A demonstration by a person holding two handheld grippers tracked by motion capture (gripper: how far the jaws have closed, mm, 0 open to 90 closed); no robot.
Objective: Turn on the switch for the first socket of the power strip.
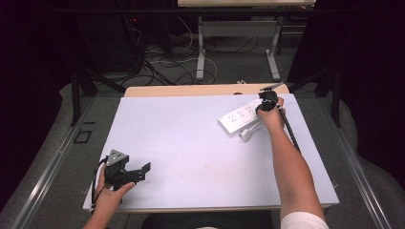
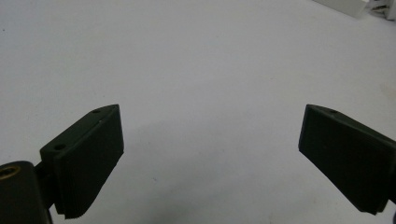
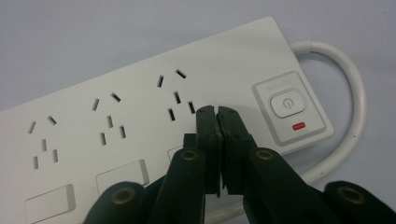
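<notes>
R gripper [image 3: 218,112] jaws pressed together, empty, over glossy white rectangular power strip [image 3: 140,116] w/ round power button [image 3: 287,103]. L gripper [image 2: 210,158] ribbed black pads spread wide over matte white tabletop [image 1: 191,143].

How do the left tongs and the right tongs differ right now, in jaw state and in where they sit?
The left tongs stand wide open with nothing between the jaws; the right tongs are shut, jaws pressed together with nothing between. The left tongs sit over bare table near its front left edge; the right tongs are over the white power strip at the far right, tips beside its power button. Both are black and hand-held.
</notes>
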